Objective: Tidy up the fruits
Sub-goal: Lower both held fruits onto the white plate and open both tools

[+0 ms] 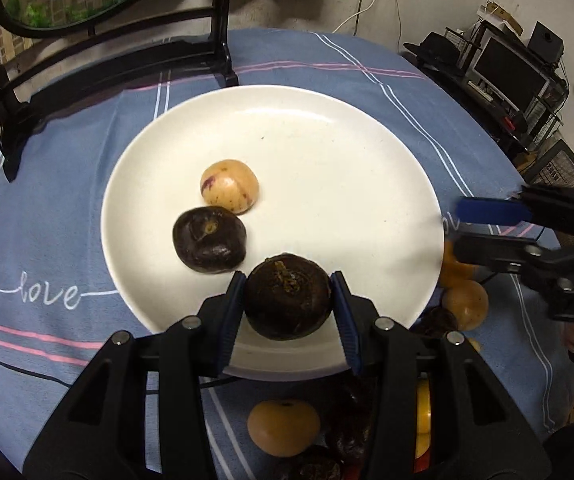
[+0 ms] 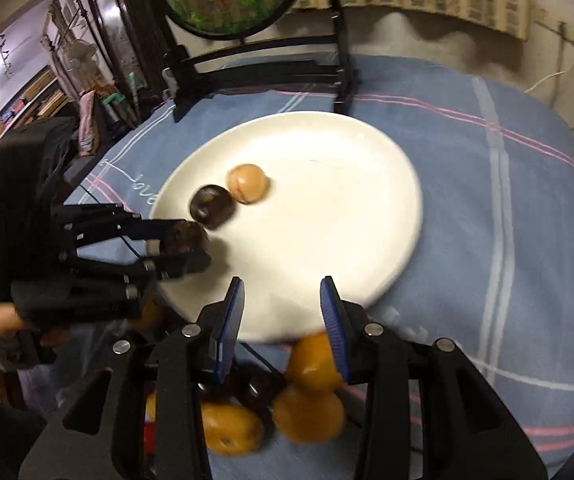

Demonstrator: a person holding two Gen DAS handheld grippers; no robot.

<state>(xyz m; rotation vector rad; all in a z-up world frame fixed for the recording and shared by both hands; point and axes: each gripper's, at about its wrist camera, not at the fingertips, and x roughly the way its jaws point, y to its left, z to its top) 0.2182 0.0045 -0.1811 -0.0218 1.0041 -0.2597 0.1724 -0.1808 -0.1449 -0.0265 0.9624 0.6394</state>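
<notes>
**Dark fruit coming in over the plate**

My left gripper (image 1: 287, 300) clamps a dark fruit (image 1: 288, 295) above the plate (image 1: 327, 152) rim, beside two already grouped there. Right gripper (image 2: 283, 312) hangs wide, empty, over the loose pile (image 2: 307, 400) on the bench.

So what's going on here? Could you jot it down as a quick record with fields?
Setting: round table with blue striped cloth
Plate: white plate, holding a tan fruit and a dark purple fruit
Left gripper: shut on a second dark fruit, over the plate's near edge
Right gripper: open, holding nothing
Waiting: orange fruits on the cloth beside the plate
</notes>
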